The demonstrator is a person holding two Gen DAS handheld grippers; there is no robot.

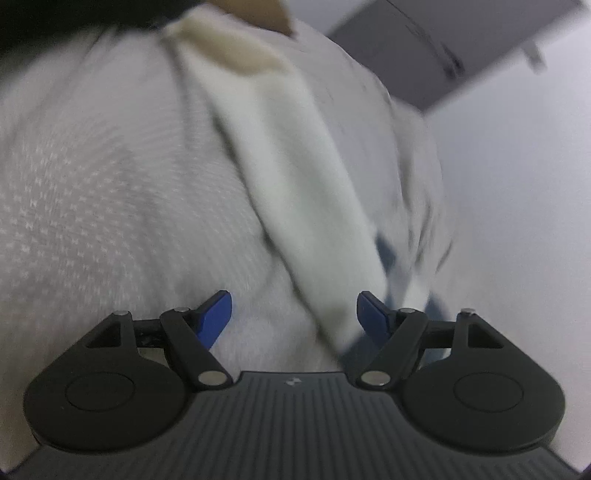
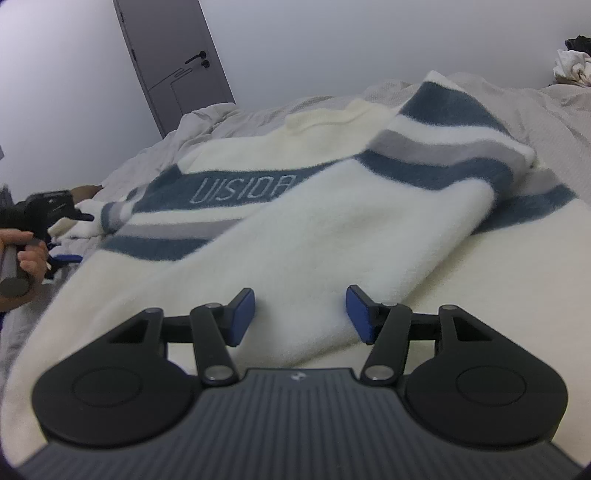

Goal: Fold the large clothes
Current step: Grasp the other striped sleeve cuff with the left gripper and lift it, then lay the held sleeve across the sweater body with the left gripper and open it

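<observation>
A cream sweater (image 2: 332, 221) with blue and grey stripes and pale lettering lies flat on the bed. One sleeve is folded slantwise across its body. That sleeve's end (image 2: 303, 325) lies between the fingers of my right gripper (image 2: 301, 317), which stands open, its blue pads not pinching the cloth. The left wrist view is blurred and tilted. In it the other cream sleeve (image 1: 288, 177) runs down to my left gripper (image 1: 295, 317), its cuff close to the right pad (image 1: 373, 317). The jaws stand wide open. A hand (image 2: 26, 254) holds that tool at the far left.
A pale patterned bedspread (image 1: 92, 184) covers the bed (image 2: 554, 110) under the sweater. A grey door (image 2: 173, 62) stands in the white wall behind. A heap of clothes (image 2: 572, 62) sits at the far right. A tan object (image 1: 258, 14) lies beyond the sleeve.
</observation>
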